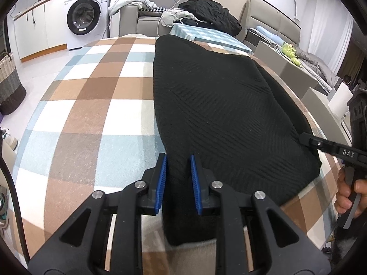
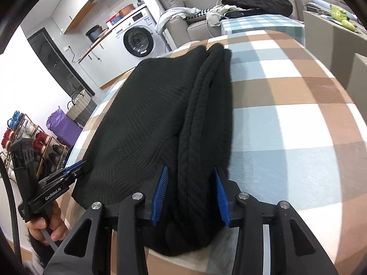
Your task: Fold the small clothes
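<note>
A black knit garment (image 1: 220, 105) lies folded lengthwise on the checked table cover (image 1: 96, 114). My left gripper (image 1: 179, 158) is open, its blue pads on either side of the garment's near left edge. My right gripper (image 2: 191, 171) is open around the thick folded edge of the garment (image 2: 160, 119), with the cloth bunched between the jaws. The right gripper also shows in the left wrist view (image 1: 305, 137) at the garment's right side. The left gripper shows in the right wrist view (image 2: 80, 167) at the garment's left corner.
A second black garment (image 1: 211, 13) lies on a small blue-checked surface (image 1: 206, 34) beyond the table. A washing machine (image 1: 87, 16) and a sofa stand behind. A woven basket (image 1: 9, 80) stands on the floor to the left. Chairs (image 1: 282, 68) stand at the right.
</note>
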{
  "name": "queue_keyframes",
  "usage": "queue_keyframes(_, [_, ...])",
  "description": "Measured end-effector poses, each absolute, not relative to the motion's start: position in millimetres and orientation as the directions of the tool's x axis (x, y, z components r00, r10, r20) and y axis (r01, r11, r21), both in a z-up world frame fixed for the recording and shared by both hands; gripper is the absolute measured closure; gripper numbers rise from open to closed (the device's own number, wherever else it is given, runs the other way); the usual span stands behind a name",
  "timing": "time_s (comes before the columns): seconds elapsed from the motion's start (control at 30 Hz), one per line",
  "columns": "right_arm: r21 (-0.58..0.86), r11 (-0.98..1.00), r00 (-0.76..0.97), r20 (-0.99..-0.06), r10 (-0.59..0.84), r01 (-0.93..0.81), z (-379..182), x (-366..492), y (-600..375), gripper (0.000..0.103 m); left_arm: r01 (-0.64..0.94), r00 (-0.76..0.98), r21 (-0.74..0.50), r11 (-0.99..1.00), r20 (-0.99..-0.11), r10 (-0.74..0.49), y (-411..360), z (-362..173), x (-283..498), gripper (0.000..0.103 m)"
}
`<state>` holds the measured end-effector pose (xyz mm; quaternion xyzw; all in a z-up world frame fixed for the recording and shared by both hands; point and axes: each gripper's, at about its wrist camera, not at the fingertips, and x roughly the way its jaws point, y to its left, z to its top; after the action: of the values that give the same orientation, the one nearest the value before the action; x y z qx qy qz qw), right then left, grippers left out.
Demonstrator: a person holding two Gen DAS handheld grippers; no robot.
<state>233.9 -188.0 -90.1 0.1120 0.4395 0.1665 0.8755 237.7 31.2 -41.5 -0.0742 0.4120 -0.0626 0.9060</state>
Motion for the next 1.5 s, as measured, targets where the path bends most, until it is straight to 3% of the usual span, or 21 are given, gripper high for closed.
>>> queue_keyframes(0.2, [0.338, 0.933, 0.558, -0.755, 0.346, -0.122, -94.7, 225.6, -211.9, 0.062, 0.058, 0.656, -0.165, 0.985, -0.737, -0.162, 31.7, -41.7, 224.9, 0.085])
queue_keyframes(0.37, [0.387, 0.910, 0.612, -0.688, 0.391, -0.147, -76.4, 235.0, -209.6, 0.062, 0.058, 0.656, -0.162, 0.985, -0.738, -0.160, 29.4, -40.6, 222.0, 0.085])
queue_keyframes(0.47, [0.407, 0.901, 0.606, -0.681, 0.410, -0.152, -77.9, 255.0, -199.1, 0.073, 0.057, 0.655, -0.161, 0.985, -0.739, -0.158, 28.6, -40.8, 222.3, 0.085])
queue_keyframes(0.53, [0.397, 0.906, 0.588, -0.702, 0.401, -0.145, -84.2, 268.9, -191.5, 0.093, 0.055, 0.654, -0.163, 0.985, -0.740, -0.159, 29.0, -41.1, 222.7, 0.085])
queue_keyframes(0.67, [0.355, 0.932, 0.566, -0.753, 0.336, -0.081, -94.5, 276.4, -196.0, 0.093, 0.055, 0.657, -0.165, 0.985, -0.737, -0.160, 31.0, -39.4, 219.8, 0.083])
queue_keyframes(0.77, [0.325, 0.935, 0.592, -0.729, 0.344, -0.143, -82.9, 258.9, -195.6, 0.084, 0.055, 0.670, -0.164, 0.985, -0.726, -0.159, 32.2, -35.3, 215.5, 0.080])
queue_keyframes(0.9, [0.255, 0.936, 0.645, -0.678, 0.352, -0.243, -63.9, 227.3, -190.1, 0.047, 0.047, 0.710, -0.147, 0.988, -0.691, -0.137, 31.4, -23.6, 204.1, 0.047])
queue_keyframes(0.97, [0.229, 0.933, 0.668, -0.652, 0.359, -0.279, -56.9, 213.6, -188.2, 0.033, 0.047, 0.736, -0.144, 0.988, -0.664, -0.132, 31.4, -16.3, 195.8, 0.033])
queue_keyframes(1.0, [0.219, 0.929, 0.678, -0.637, 0.367, -0.298, -52.9, 206.1, -186.9, 0.018, 0.048, 0.751, -0.142, 0.989, -0.647, -0.129, 30.1, -11.8, 189.7, 0.023])
queue_keyframes(1.03, [0.214, 0.926, 0.687, -0.623, 0.374, -0.310, -49.6, 199.4, -186.0, 0.005, 0.050, 0.763, -0.141, 0.989, -0.633, -0.129, 29.9, -8.0, 185.4, 0.018])
queue_keyframes(1.07, [0.208, 0.925, 0.698, -0.609, 0.376, -0.317, -46.8, 193.3, -185.4, 0.001, 0.053, 0.776, -0.139, 0.989, -0.618, -0.128, 29.3, -4.9, 180.6, 0.016])
queue_keyframes(1.17, [0.203, 0.917, 0.737, -0.548, 0.397, -0.343, -39.7, 174.4, -184.9, 0.000, 0.057, 0.803, -0.122, 0.991, -0.584, -0.118, 26.2, 2.8, 166.5, 0.001])
queue_keyframes(1.5, [0.199, 0.901, 0.762, -0.481, 0.433, -0.386, -41.2, 135.8, -177.9, 0.000, 0.029, 0.860, -0.118, 0.993, -0.503, -0.085, 24.6, 7.5, 126.4, 0.001])
